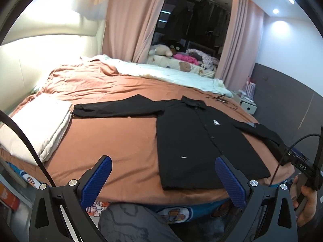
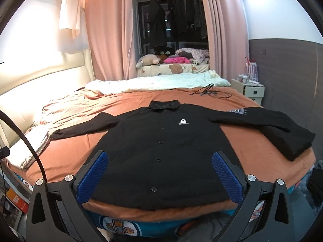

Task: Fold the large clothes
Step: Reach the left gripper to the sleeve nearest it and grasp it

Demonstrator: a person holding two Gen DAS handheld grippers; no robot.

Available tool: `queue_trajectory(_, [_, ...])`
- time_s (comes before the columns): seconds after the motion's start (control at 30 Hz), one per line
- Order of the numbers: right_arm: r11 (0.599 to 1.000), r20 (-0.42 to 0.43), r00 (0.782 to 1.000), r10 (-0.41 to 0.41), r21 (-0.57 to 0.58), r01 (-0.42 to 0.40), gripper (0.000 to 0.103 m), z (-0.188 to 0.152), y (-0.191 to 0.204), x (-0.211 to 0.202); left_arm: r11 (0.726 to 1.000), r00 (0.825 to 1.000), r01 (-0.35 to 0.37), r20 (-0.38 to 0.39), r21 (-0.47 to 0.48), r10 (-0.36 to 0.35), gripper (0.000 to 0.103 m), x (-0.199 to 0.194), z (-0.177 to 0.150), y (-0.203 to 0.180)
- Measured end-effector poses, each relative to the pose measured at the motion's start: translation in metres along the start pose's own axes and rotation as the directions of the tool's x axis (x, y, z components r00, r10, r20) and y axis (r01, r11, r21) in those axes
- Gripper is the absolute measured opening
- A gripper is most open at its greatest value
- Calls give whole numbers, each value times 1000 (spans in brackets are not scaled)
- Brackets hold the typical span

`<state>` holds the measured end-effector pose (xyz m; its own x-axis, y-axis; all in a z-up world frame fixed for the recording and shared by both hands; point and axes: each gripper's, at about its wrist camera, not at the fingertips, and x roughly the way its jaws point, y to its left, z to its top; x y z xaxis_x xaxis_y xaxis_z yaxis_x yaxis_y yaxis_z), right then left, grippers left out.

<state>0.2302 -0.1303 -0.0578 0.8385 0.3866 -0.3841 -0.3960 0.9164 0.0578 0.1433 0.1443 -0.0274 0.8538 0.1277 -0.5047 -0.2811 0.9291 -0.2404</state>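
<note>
Nearest in each wrist view are the blue-padded fingers of a hand-held gripper, spread wide with nothing between them: the left hand-held gripper (image 1: 163, 178) hangs off the near edge of the bed, to the left of the garment's hem, and the right hand-held gripper (image 2: 159, 178) sits over the hem itself. At the right edge of the left view a hand (image 1: 306, 203) grips the handle of the other tool. The black shirt (image 2: 161, 149) lies face up and buttoned on the rust-brown bedsheet (image 2: 72, 157), hem towards the near edge, collar towards the far side, a small white logo on the chest. Its sleeves are spread out to both sides — the left one reaches towards a folded white pillow (image 1: 36, 125) at the left edge of the bed, the right one is bent near the right edge. Beyond the collar a thin black cable (image 2: 212, 93) rests on the sheet, then a pale crumpled blanket (image 2: 161, 81). Farther back pink curtains (image 2: 109, 30) frame an alcove with plush toys (image 2: 149, 59) and dark hanging clothes (image 2: 175, 20).
</note>
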Motion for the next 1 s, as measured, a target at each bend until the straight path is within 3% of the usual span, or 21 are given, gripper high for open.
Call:
queue_trajectory(0.47, [999, -125, 992, 32, -26, -36, 103, 59, -13, 83, 992, 997, -56, -54, -115, 50, 103, 80, 45, 51])
queue_trajectory(0.8, [993, -185, 977, 107, -21, -112, 98, 96, -3, 162, 944, 989, -134, -101, -301, 108, 100, 143, 68, 137])
queue_trajectory(1.0, [987, -232, 963, 139, -49, -154, 93, 113, 7, 206, 920, 978, -189, -151, -344, 144, 94, 189, 83, 177])
